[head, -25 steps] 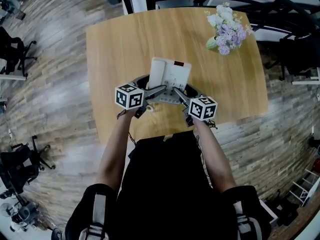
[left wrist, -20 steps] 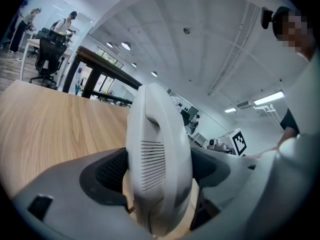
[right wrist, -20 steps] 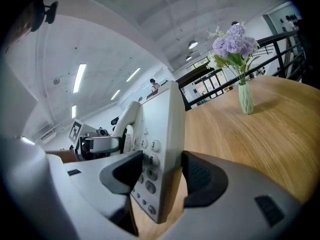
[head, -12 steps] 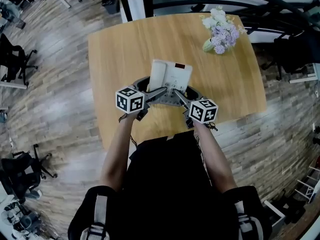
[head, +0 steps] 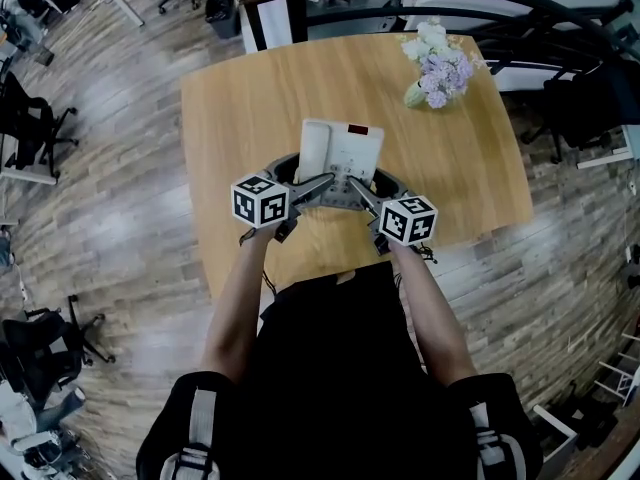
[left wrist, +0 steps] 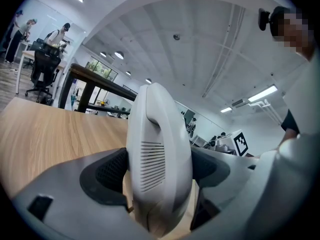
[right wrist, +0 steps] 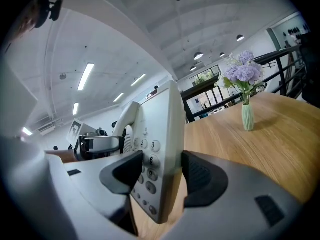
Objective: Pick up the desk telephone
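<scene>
Two tongs hold one phone (head: pixel 342 148): the left tongs (left wrist: pixel 159 176) are clamped across its handset (left wrist: pixel 157 134), the right tongs (right wrist: pixel 161 176) across its keypad (right wrist: pixel 144 160) edge. It reaches away from their tips over the desk (head: pixel 240 98); whether it touches the wood is unclear. Far beyond the right tongs stands a vase of flowers (head: pixel 436 60).

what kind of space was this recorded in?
Probably an open-plan office: swivel chairs on plank flooring, strip lights overhead, plus a desk telephone and a wooden table.
</scene>
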Action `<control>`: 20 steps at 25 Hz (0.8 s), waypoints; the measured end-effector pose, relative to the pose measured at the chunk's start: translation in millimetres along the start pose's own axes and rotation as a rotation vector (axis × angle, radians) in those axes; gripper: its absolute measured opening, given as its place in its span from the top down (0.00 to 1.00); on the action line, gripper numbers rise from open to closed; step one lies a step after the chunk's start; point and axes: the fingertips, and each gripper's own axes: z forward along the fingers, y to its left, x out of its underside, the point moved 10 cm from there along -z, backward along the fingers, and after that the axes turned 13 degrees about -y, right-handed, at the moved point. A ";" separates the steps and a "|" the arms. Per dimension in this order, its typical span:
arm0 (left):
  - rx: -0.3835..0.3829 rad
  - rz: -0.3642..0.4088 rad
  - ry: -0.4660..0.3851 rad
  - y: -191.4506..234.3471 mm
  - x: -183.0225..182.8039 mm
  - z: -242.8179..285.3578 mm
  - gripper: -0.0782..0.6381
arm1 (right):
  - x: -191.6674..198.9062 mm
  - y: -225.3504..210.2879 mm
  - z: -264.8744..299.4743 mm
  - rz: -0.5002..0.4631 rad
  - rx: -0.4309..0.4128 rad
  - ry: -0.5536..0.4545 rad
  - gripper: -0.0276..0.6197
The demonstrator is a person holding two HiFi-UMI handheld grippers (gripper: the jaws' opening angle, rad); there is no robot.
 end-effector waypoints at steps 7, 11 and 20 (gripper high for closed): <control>-0.011 0.026 -0.016 0.9 -11.6 -6.2 0.34 | -5.1 5.8 8.2 -0.006 -0.024 -0.019 0.57; -0.017 0.024 -0.031 0.6 -12.9 -5.8 0.34 | -10.5 4.8 10.1 -0.029 -0.034 -0.014 0.56; -0.038 0.024 -0.032 2.4 -13.0 -7.7 0.34 | -10.6 3.4 15.3 -0.029 -0.051 0.001 0.56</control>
